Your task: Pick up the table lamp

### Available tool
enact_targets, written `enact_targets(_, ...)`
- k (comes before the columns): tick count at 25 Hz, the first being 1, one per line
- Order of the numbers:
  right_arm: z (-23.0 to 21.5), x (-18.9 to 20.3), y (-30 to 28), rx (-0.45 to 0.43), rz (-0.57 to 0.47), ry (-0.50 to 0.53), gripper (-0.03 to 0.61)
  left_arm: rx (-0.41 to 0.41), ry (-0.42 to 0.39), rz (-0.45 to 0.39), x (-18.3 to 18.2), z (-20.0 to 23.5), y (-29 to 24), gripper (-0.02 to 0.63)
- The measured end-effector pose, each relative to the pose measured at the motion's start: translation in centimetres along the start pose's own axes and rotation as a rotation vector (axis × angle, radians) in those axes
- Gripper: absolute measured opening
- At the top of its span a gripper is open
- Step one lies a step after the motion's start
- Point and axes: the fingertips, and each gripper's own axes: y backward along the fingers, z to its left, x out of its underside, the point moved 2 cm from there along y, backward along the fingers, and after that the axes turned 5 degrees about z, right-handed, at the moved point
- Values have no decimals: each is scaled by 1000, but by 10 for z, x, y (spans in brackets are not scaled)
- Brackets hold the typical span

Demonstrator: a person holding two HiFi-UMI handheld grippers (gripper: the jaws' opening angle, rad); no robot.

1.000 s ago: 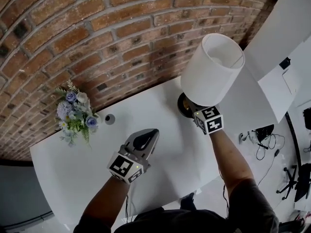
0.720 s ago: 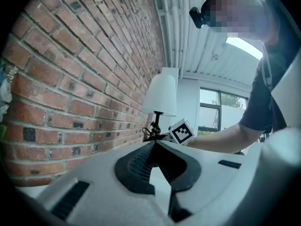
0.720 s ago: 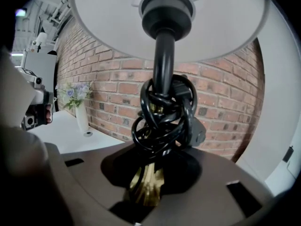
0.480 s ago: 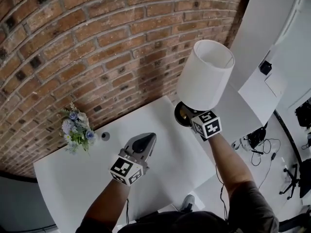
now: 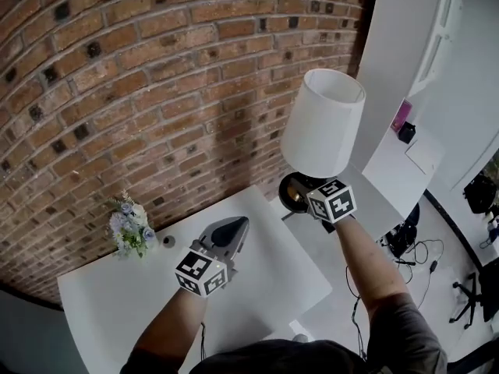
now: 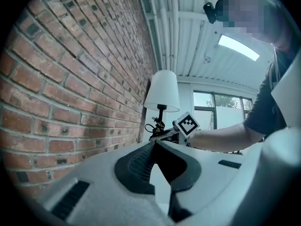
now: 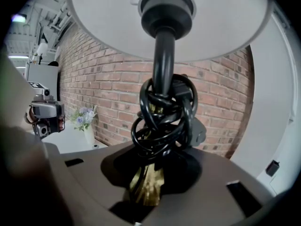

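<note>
Right tongs [image 5: 312,188], in the head view, are clenched low on the table lamp [image 5: 318,135], just beneath its white shade [image 5: 324,104]. I judge that the dark round base [image 5: 292,194] hangs beyond the far right corner of the white surface [image 5: 117,302] and is not standing on it. Left tongs [image 5: 231,226] hover above the middle of the surface, well apart from the lamp, and carry nothing. A bunch of flowers [image 5: 129,226] stands at the back of the surface against the brick wall [image 5: 117,92]. In the left gripper view, the jaw tips meet with nothing between them. The lamp stands upright beyond them, with the other tongs at its foot. In the right gripper view, the jaws are closed on the brass-coloured stem [image 7: 146,187], directly under a bundle of black cord [image 7: 162,121] wound round the post, and the shade fills the top of the picture. The flowers and the surface sit low at the left, which supports my reading that the lamp is raised. My assessment is that the grasp is made and the lift looks done or very nearly done. What is left is to hold the lamp upright, since it is top-heavy and gripped near its foot. The task names no place to set it down.
</note>
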Motion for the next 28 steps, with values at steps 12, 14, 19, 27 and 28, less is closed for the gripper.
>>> enact_targets(12, -22, -73, 78, -9, -9, 13, 103, 44, -51, -23, -87, -38, -2, 3)
enact_targets(14, -24, -86, 91, -5, -17, 20, 103, 49, -63, -20, -100, -43, 0, 5)
enact_targets(19, -26, -114, 126, 4, -30, 43, 103, 53, -48, -31, -130, -55, 10, 3)
enact_targets(27, -20, -151, 168, -13, -59, 57, 103, 63, -37, -36, -168, -65, 33, 3)
enact_targets(28, -18, -155, 172, -15, -62, 56, 103, 64, -34, -37, -172, -65, 36, 3)
